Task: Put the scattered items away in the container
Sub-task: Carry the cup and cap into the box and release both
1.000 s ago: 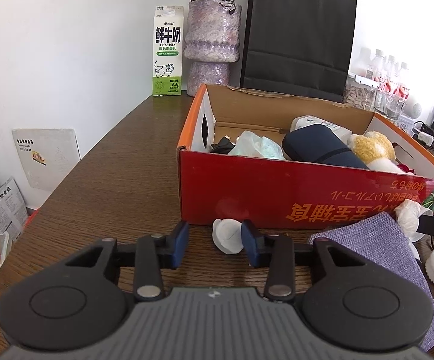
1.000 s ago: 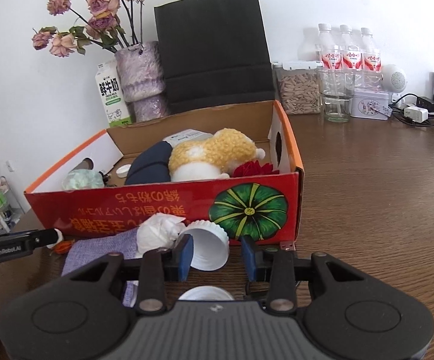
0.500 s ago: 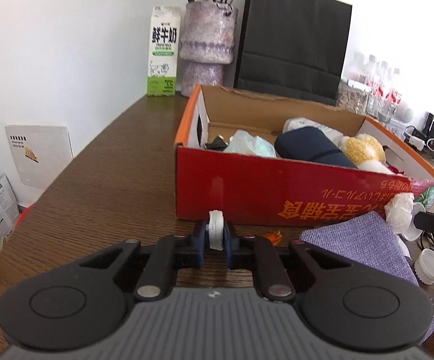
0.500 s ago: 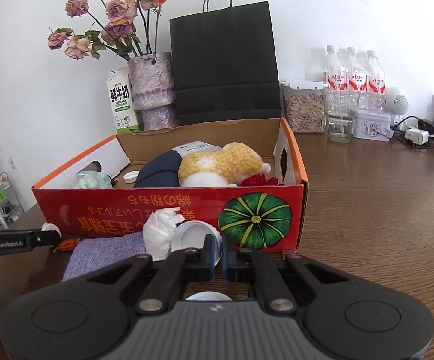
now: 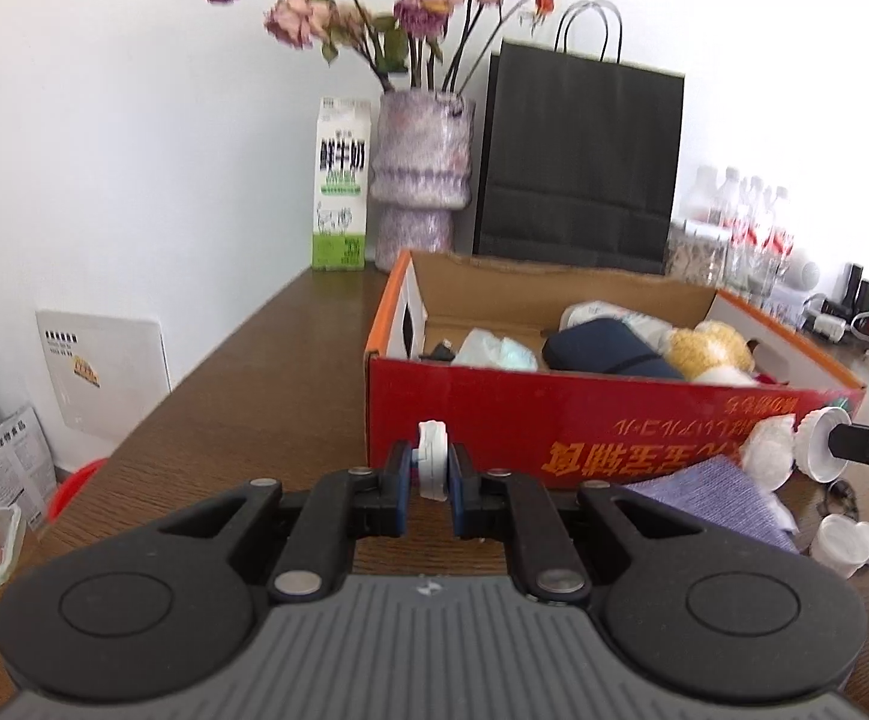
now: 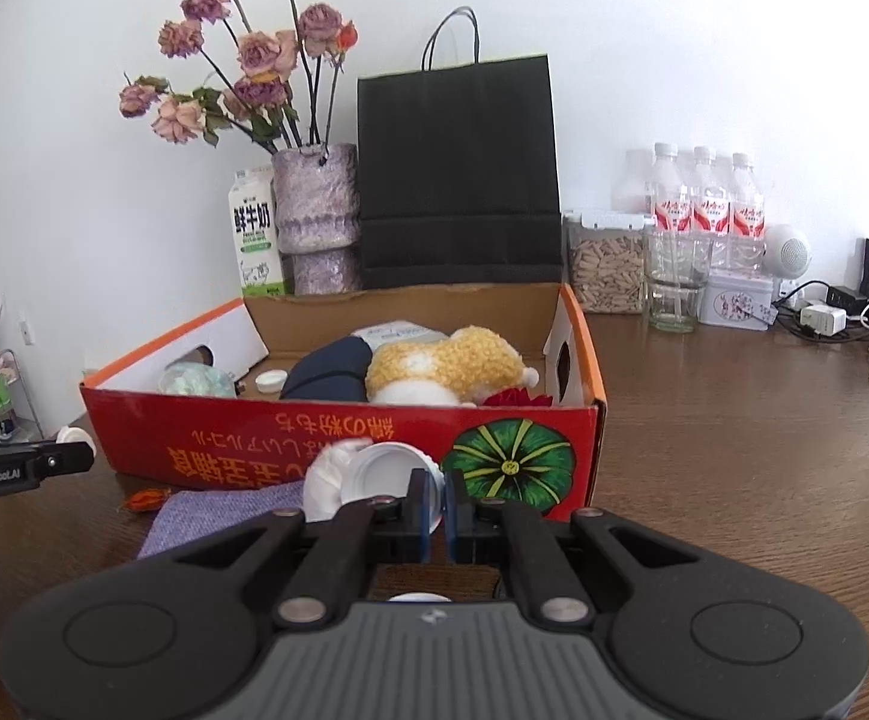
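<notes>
On a dark brown wood-grain table (image 5: pixel 266 384), set against a white wall (image 5: pixel 104 120), stands the open red-and-orange cardboard box (image 5: pixel 554 414), its printed side facing both cameras. Inside lie a navy fabric pouch (image 5: pixel 602 348), a yellow plush toy (image 6: pixel 446 360) and a pale crumpled bag (image 5: pixel 494 351). Behind the box stand a green-and-white milk carton (image 5: pixel 341 186), a mottled lilac vase of dried roses (image 5: pixel 422 168), a black paper carrier bag (image 6: pixel 458 174) and clear water bottles with red labels (image 6: pixel 704 204). The left gripper (image 5: pixel 432 480) pinches a small white plastic lid (image 5: pixel 432 465) on edge, raised in front of the box. The right gripper (image 6: pixel 434 510) clamps the rim of a white ribbed plastic cup (image 6: pixel 386 474), just before the box wall. A lilac woven cloth (image 6: pixel 224 510), crumpled white tissue (image 6: pixel 323 480) and another white cup (image 5: pixel 842 546) rest on the table beside the box.
</notes>
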